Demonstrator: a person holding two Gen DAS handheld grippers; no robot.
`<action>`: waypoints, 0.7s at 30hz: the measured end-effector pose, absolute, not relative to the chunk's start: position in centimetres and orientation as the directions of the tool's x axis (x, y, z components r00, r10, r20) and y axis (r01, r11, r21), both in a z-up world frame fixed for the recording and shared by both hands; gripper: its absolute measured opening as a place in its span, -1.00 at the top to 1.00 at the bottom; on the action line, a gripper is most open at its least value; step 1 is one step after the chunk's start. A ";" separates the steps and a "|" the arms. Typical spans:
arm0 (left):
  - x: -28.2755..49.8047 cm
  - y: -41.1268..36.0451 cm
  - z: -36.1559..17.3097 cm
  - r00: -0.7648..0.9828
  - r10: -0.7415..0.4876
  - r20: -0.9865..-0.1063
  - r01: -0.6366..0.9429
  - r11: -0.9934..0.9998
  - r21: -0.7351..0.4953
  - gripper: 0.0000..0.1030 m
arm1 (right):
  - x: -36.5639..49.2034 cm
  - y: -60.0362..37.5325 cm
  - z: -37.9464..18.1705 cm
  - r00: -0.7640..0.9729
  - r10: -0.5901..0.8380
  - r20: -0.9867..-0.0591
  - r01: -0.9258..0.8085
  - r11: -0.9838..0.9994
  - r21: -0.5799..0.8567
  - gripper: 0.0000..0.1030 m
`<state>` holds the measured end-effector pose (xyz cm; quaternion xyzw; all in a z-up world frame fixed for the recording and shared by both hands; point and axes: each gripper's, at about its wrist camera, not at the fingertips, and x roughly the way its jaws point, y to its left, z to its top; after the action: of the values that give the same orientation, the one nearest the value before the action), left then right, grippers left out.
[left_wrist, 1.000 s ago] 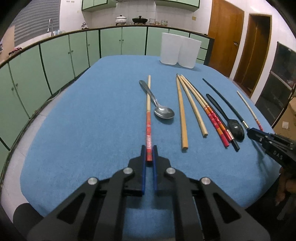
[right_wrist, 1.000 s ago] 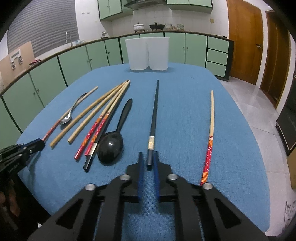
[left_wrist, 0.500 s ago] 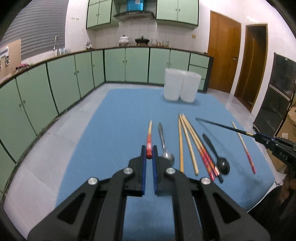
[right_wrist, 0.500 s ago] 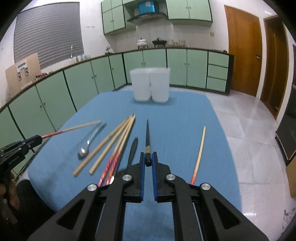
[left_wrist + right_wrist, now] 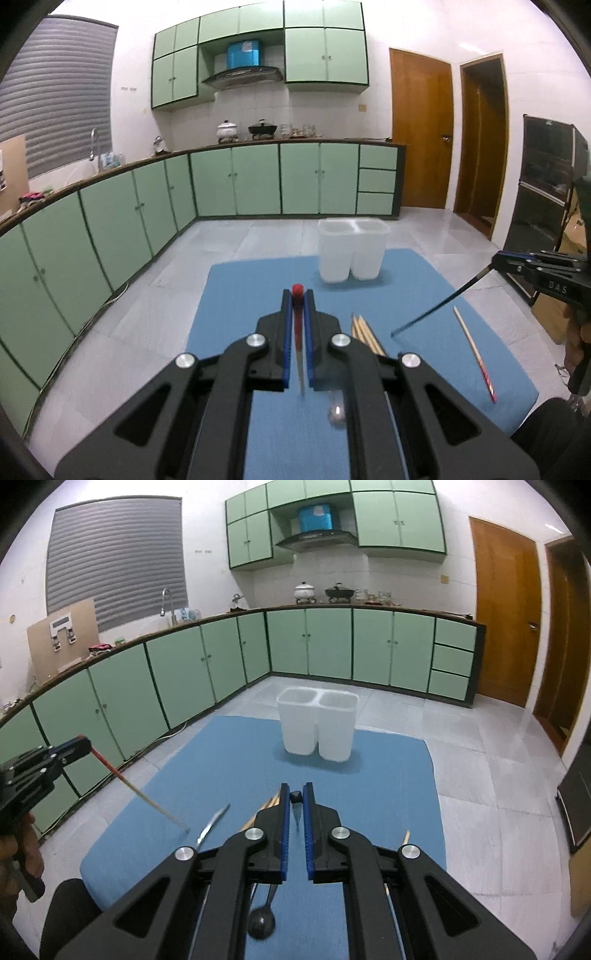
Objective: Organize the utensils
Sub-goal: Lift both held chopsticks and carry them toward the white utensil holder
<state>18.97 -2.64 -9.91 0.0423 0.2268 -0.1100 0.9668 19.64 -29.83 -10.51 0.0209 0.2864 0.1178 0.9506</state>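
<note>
Blue table (image 5: 399, 775): white holder (image 5: 317, 727) far; chopsticks (image 5: 365, 328), spoon (image 5: 261, 921) below.

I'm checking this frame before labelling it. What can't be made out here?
- Left wrist view: the metal spoon is blurred, its handle hidden behind the left gripper.
- Right wrist view: the black spoon is partly hidden by the right gripper.
- Either view: whether the white holder contains anything.

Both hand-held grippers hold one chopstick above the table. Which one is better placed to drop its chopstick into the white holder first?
Probably the right hand-held gripper: the white holder stands almost straight ahead of it. In the left hand-held gripper view, the holder sits off to the right.
</note>
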 end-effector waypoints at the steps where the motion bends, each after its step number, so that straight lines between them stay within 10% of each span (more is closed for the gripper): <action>1: 20.0 -2.8 -9.3 0.871 -0.205 -0.447 0.244 0.969 0.032 0.90 | 20.2 -29.9 -10.2 0.803 0.243 -0.544 -0.217 0.970 0.112 0.86; 21: 31.1 -6.9 -3.0 0.866 -0.304 -0.396 0.326 0.945 -0.014 0.90 | 30.5 -33.9 -5.8 0.731 0.351 -0.586 -0.236 0.935 0.266 0.88</action>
<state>31.12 -6.85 -3.03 0.0268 0.2004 -0.1631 0.9657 30.45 -33.91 -5.78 0.0871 0.3310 0.1586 0.9261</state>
